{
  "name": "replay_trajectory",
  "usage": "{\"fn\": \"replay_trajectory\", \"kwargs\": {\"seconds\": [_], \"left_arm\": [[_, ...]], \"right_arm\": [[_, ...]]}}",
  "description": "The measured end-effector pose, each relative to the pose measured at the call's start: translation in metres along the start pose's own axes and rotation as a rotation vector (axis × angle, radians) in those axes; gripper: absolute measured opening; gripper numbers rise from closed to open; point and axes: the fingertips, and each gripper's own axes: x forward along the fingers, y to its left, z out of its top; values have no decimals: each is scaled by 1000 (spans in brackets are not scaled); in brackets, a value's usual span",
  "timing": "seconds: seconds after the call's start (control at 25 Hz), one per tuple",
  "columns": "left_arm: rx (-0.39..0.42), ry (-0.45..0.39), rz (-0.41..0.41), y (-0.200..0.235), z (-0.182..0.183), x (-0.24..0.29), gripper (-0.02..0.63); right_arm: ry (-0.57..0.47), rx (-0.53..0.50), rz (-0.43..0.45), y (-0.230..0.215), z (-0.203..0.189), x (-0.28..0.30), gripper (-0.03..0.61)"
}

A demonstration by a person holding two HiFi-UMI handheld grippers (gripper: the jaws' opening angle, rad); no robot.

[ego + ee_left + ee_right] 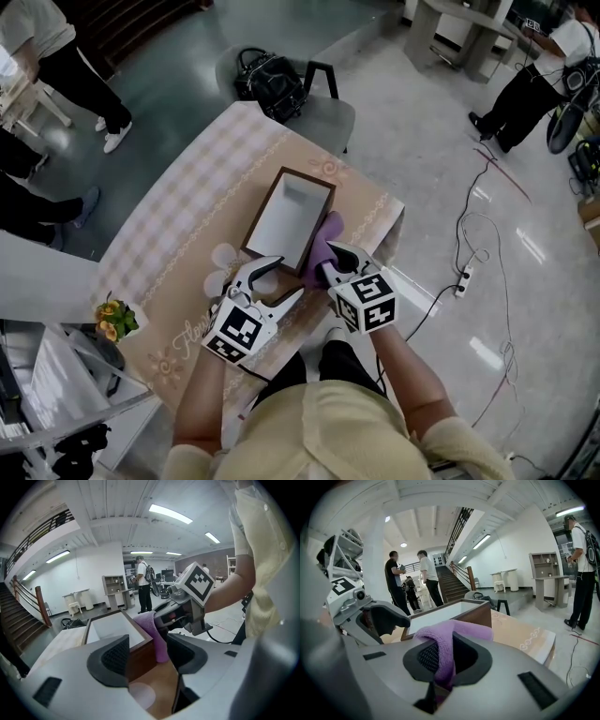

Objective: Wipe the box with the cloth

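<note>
A brown box [291,220] with a white inside lies open-topped on the table. My right gripper [330,267] is shut on a purple cloth [323,246], which rests against the box's near right side. In the right gripper view the cloth [450,639] drapes over the jaws and hangs between them, with the box [454,611] just behind. My left gripper [267,281] is open at the box's near corner. In the left gripper view the box's brown wall [140,660] stands between the wide jaws, with the cloth [152,630] beside it.
A beige patterned tablecloth [187,216] covers the table. A chair holding a black bag [267,80] stands at the far end. Small flowers [112,319] sit at the table's left edge. People stand at left; cables and a power strip [462,281] lie on the floor at right.
</note>
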Motion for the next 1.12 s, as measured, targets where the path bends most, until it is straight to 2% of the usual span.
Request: {"fn": "replay_trajectory", "kwargs": {"seconds": [0.16,0.36,0.72,0.96,1.12], "left_arm": [[-9,-17,-13,-2,-1,-3,265],[24,0,-2,-2,-6,-7,265],[30,21,-26,-8,-21,-12,265],[-28,-35,-24,-12,-17,-24,265],[-117,-87,13,-5,-13,-41,265]], "right_arm": [[2,-4,7,9,-6,-3,44],[8,-9,7,22,-12,-8,44],[20,-19,16,45,-23,-16,44],[14,-22,-8,51,-25,-24,44],[-19,-8,-54,46,-18,-39,44]]}}
